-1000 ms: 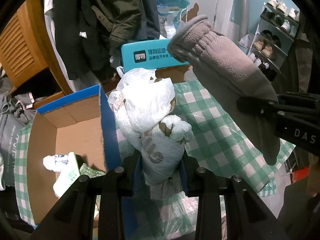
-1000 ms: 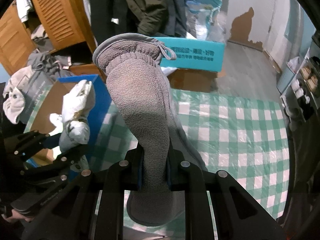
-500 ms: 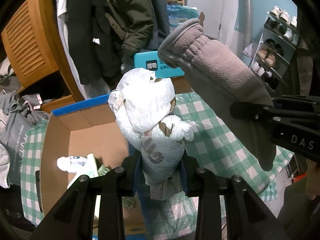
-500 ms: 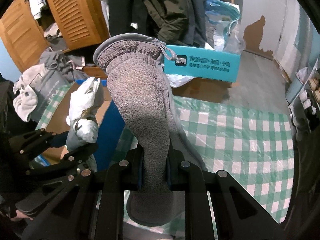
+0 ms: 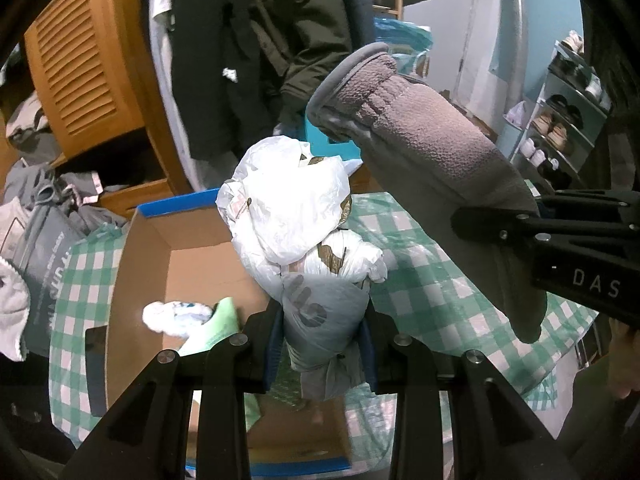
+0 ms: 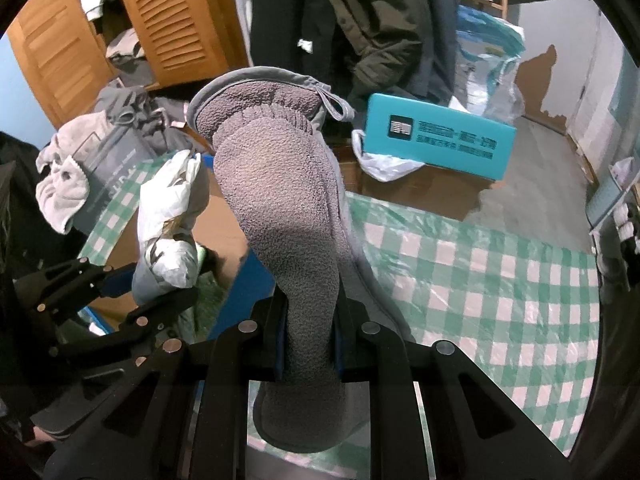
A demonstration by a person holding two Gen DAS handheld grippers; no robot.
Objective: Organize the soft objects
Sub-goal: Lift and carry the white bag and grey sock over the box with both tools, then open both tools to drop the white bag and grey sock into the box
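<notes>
Your left gripper [image 5: 322, 344] pinches a plastic-bag bundle [image 5: 296, 224] above the cardboard box [image 5: 200, 264]; your right gripper [image 6: 308, 344] pinches a grey fleece slipper [image 6: 276, 200].

Both wrist cameras are peering steeply down, close over the green-checked tablecloth [image 5: 440, 280] [image 6: 480, 280], sharing the open brown cardboard box [image 5: 192, 264] [image 6: 216, 224] at lower left.

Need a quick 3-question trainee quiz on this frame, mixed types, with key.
1. True or false: the right gripper is empty.
2. The left gripper holds: A) grey fleece slipper B) bundle of plastic bags C) teal box
3. Fill in: the cardboard box sits on a green-and-white ____ cloth.

Key: 1 false, its jaws clamp the grey fleece slipper. 2 B, the bundle of plastic bags. 3 checked.
</notes>
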